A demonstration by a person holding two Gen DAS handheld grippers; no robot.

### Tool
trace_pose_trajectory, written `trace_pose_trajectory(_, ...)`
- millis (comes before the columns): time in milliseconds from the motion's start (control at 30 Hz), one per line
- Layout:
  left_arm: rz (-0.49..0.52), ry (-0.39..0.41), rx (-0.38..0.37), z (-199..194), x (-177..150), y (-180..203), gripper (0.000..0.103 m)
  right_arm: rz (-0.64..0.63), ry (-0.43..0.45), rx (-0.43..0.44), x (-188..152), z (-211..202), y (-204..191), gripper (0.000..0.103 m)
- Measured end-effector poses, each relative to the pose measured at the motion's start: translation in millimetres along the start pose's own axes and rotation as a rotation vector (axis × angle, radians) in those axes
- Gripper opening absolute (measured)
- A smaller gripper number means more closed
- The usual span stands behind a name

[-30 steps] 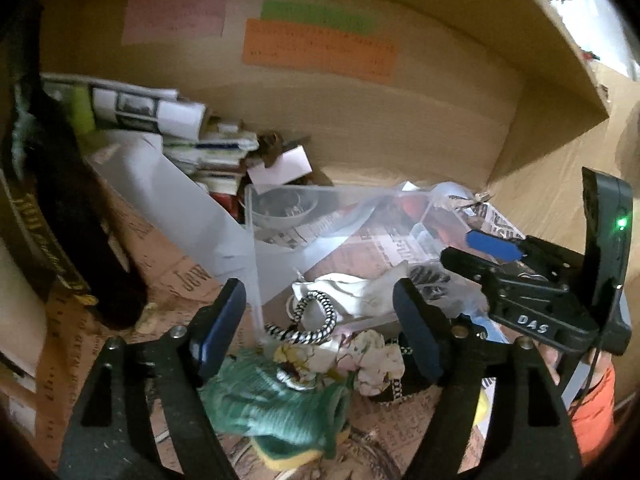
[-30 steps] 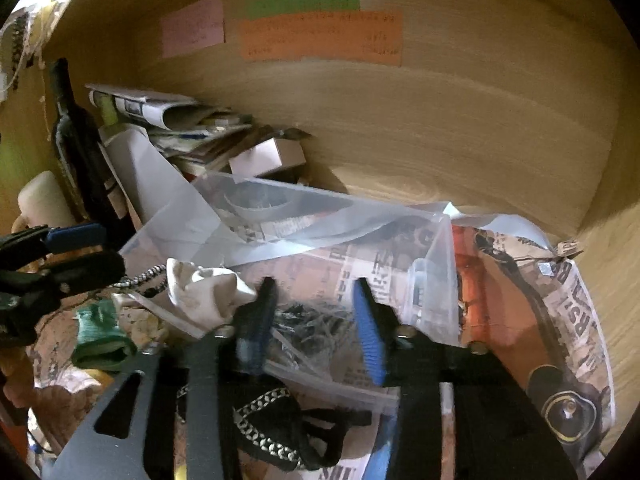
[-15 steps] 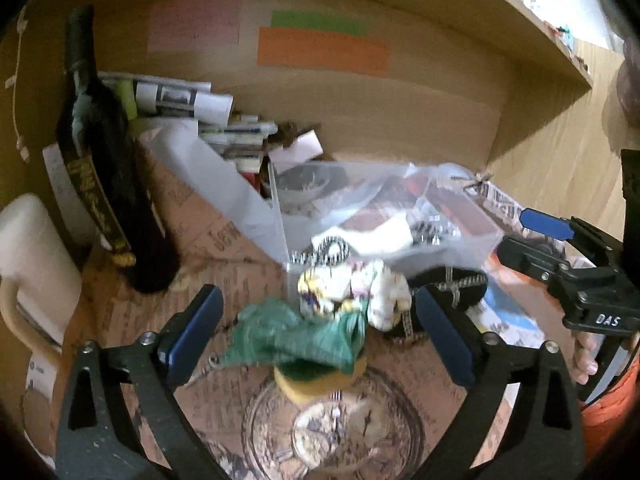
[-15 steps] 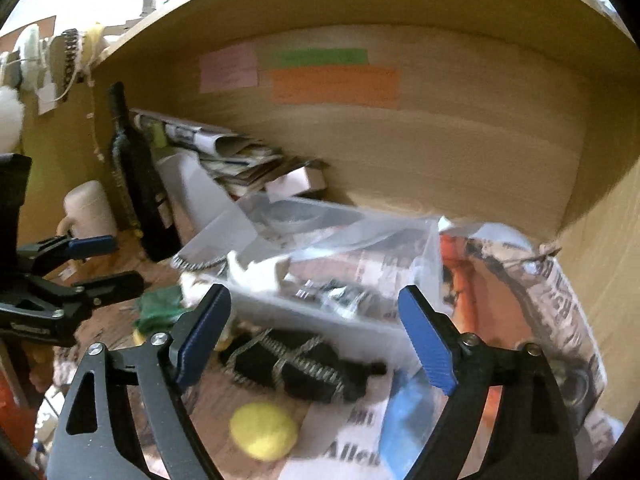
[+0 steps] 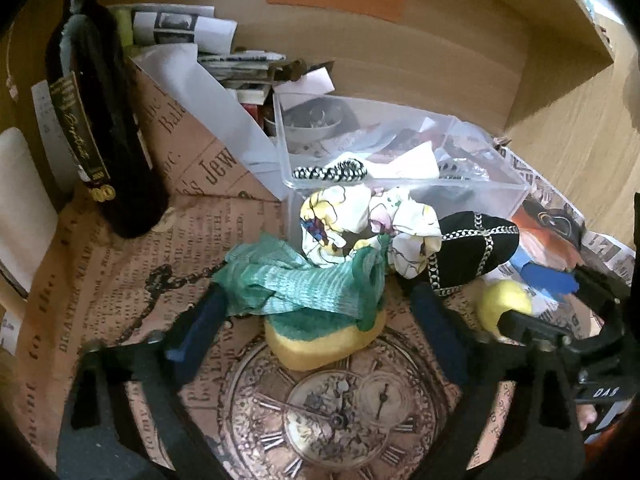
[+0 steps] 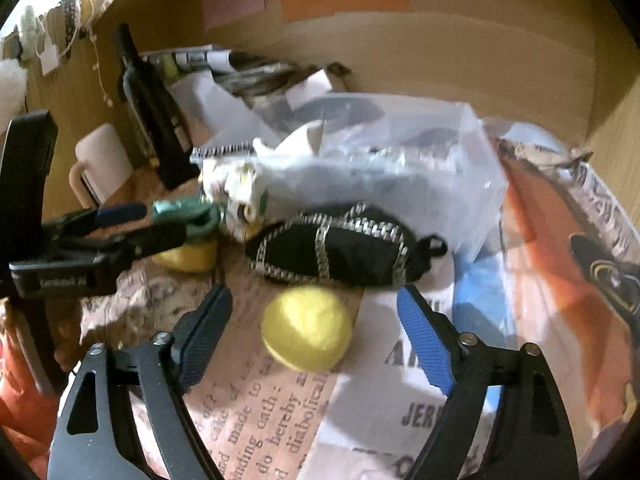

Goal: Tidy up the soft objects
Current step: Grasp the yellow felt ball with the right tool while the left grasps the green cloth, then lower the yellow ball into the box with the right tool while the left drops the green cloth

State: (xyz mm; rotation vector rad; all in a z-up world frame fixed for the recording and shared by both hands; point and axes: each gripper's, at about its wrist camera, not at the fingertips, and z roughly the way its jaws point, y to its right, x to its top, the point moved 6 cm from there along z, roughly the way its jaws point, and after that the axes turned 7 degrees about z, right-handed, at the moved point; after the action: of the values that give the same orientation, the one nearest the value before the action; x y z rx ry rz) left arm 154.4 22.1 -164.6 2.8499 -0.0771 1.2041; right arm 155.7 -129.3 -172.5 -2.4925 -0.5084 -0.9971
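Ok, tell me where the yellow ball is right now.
In the right wrist view the yellow ball lies on the newspaper between the open right gripper's fingers, just in front of the black pouch.

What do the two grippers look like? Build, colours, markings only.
Both are black skeletal frames with triangular cutouts and silver screws. The left gripper has dark navy pads; the right gripper has ribbed pads, one bright blue. Seen from the left wrist view, the right gripper's body carries white lettering, only partly legible.

Two close wrist views, shared clutter
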Motion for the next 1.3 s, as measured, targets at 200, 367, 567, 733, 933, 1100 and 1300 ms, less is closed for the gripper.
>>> trace_pose_trajectory(200, -0.007, 0.012, -0.010, 0.3, 0.0, 0.2, 0.058, -0.018, -0.036, 0.014, -9.8, 3.7, -5.0, 0.043)
trace_pose_trajectory(367, 0.002, 0.025, -0.018, -4.3, -1.2, 1.5, 0.035, -0.012, -0.003, 0.013, -10.4, -3.2, -4.3, 0.041)
trace_pose_trajectory(567, 0.020, 0.057, -0.029, -14.9, -0.1, 7.1, 0.012, -0.016, 0.058, 0.009, -0.4, -17.5, -6.1, 0.041)
trace_pose_trajectory(733, 0.014, 0.087, -0.035, -28.4, 2.6, 9.3, 0.009, -0.022, 0.112, 0.001, 12.8, -32.2, -7.4, 0.041)
trace_pose_trajectory(933, 0.017, 0.149, -0.048, -53.5, 12.7, 10.8, 0.009, -0.029, 0.176, -0.005, 29.1, -48.3, -8.1, 0.041)
trace_pose_trajectory(1100, 0.029, 0.204, -0.049, -71.5, 26.3, 14.8, 0.009, -0.035, 0.232, -0.012, 44.4, -59.9, -7.5, 0.041)
trace_pose_trajectory(1300, 0.039, 0.256, -0.068, -80.7, 47.8, 20.1, 0.009, -0.035, 0.283, -0.018, 57.7, -68.2, -6.8, 0.041)
